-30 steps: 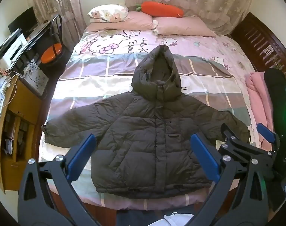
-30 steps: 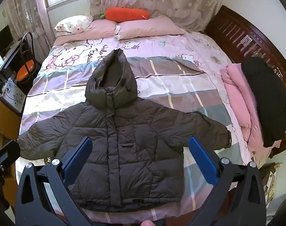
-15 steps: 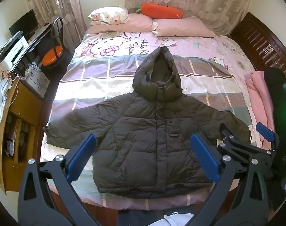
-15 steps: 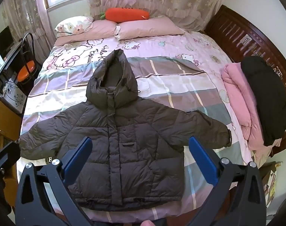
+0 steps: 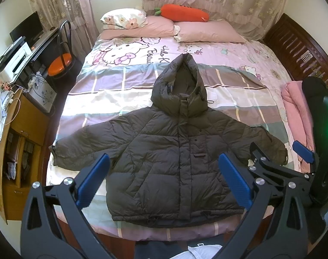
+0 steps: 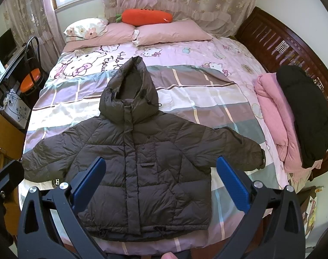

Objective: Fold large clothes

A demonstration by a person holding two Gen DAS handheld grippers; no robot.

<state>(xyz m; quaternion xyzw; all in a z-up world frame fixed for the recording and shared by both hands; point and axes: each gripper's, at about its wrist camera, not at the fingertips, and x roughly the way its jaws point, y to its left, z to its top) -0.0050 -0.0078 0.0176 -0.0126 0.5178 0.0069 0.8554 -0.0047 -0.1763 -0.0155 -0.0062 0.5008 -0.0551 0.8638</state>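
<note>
A dark brown hooded puffer jacket (image 5: 174,161) lies flat and front up on the bed, sleeves spread to both sides, hood toward the pillows. It also shows in the right wrist view (image 6: 146,164). My left gripper (image 5: 164,179) is open and empty, held above the jacket's hem. My right gripper (image 6: 161,183) is open and empty too, above the jacket's lower half. The right gripper also shows at the right edge of the left wrist view (image 5: 280,157), near the jacket's right cuff.
The bed (image 6: 207,99) has a pink and plaid Hello Kitty cover, pillows and a carrot cushion (image 6: 146,17) at the head. Folded pink (image 6: 276,116) and black (image 6: 304,112) garments lie on its right edge. A dark wooden frame stands at the right; a desk, chair (image 5: 60,62) and cabinet stand at the left.
Both grippers have drawn back slightly, so the jacket sits a little lower in view. The jacket has not moved.
</note>
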